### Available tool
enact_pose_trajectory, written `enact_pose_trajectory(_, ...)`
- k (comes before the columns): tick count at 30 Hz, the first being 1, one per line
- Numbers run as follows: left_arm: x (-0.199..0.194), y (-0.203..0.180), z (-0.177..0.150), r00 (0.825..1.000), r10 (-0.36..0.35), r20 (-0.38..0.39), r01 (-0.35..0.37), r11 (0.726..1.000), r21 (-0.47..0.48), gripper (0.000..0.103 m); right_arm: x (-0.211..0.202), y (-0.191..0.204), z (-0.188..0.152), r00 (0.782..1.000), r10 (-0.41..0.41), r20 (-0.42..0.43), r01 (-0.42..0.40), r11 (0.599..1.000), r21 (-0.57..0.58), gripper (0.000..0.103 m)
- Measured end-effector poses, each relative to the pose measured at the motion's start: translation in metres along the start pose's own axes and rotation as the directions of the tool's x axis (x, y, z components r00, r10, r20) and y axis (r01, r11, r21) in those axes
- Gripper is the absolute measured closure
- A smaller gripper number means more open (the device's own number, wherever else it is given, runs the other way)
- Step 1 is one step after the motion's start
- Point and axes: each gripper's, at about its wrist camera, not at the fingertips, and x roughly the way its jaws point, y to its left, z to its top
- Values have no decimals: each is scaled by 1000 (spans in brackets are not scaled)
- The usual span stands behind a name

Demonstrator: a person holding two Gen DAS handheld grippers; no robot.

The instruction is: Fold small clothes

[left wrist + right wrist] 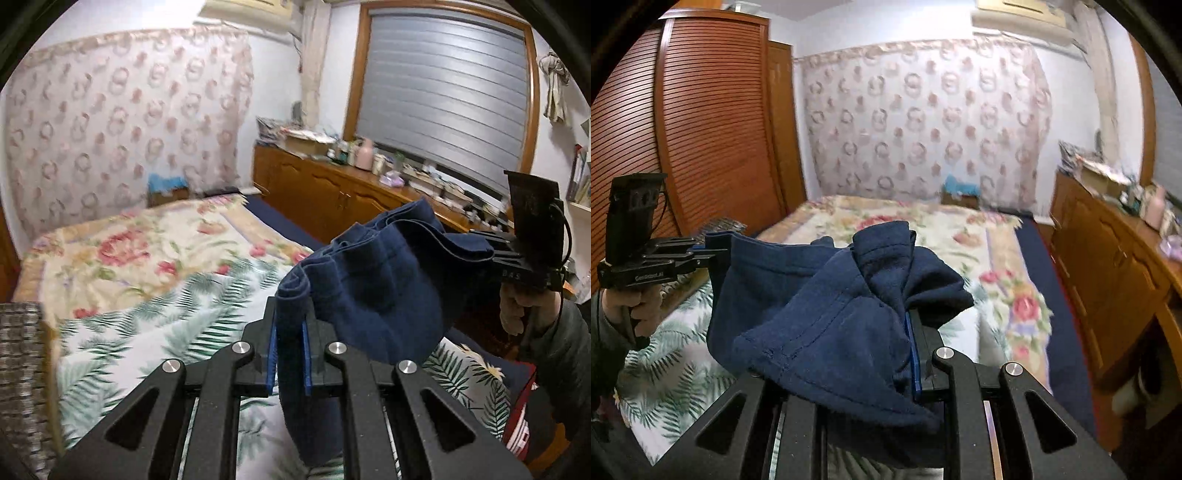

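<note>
A small navy blue fleece garment (376, 288) hangs stretched between my two grippers above the bed. In the left wrist view my left gripper (290, 343) is shut on one bunched edge of it, cloth pinched between the blue pads. My right gripper (496, 254) grips the far edge at the right, held by a hand. In the right wrist view the garment (820, 314) drapes over my right gripper (890, 343) and hides its left finger; the right pad presses on the cloth. The left gripper (714, 254) holds the other end at the left.
Below lies the bed (140, 266) with a floral blanket and a leaf-print sheet. A wooden cabinet (332, 192) crowded with clutter runs along the window wall. A slatted wardrobe (701, 122) stands on the other side. A woven basket (22, 369) sits at the bed's near corner.
</note>
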Motion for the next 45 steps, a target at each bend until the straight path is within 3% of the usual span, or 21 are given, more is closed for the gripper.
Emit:
enact_pose_trajectory(7,-63,46,-11,987,147,56,-146,989,-33,92,35,41,33,995,95,23,-92,991,-101,83)
enact_pose_trajectory(14,-122,98,-39,955,282,96,-270,956,-116,92,98,79,76,978,209,9,-202,954,-220,83)
enact_pose_trajectory(20,-172,136,-80,900,418,126,-384,895,-226,92,158,114,125,946,322,-46,-318,884,-342,83)
enact_pose_trajectory(25,-194,162,-114,853,512,102,-455,825,-336,92,210,152,168,907,405,-114,-411,797,-443,83)
enact_pose_trajectory(30,-195,189,-159,834,552,8,-500,761,-415,92,278,194,189,862,453,-227,-504,718,-480,83)
enact_pose_trajectory(33,-192,193,-179,829,558,-37,-516,738,-434,92,323,208,196,841,460,-285,-541,716,-441,81)
enact_pose_trajectory(35,-190,198,-188,827,558,-62,-526,732,-433,92,351,212,205,838,462,-291,-545,735,-403,79)
enact_pose_trajectory(36,-188,197,-191,828,557,-70,-527,729,-436,92,366,215,213,844,451,-292,-535,757,-376,71)
enact_pose_trajectory(39,-188,198,-195,812,578,-85,-553,712,-433,92,402,215,234,890,370,-266,-442,843,-307,66)
enact_pose_trajectory(42,-190,196,-192,806,587,-84,-562,711,-423,91,408,205,238,906,353,-234,-412,862,-295,66)
enact_pose_trajectory(44,-192,194,-188,792,604,-88,-584,708,-397,84,400,198,230,906,366,-215,-419,852,-315,66)
enact_pose_trajectory(45,-194,192,-186,784,616,-80,-594,706,-385,75,394,193,224,908,363,-208,-414,852,-320,66)
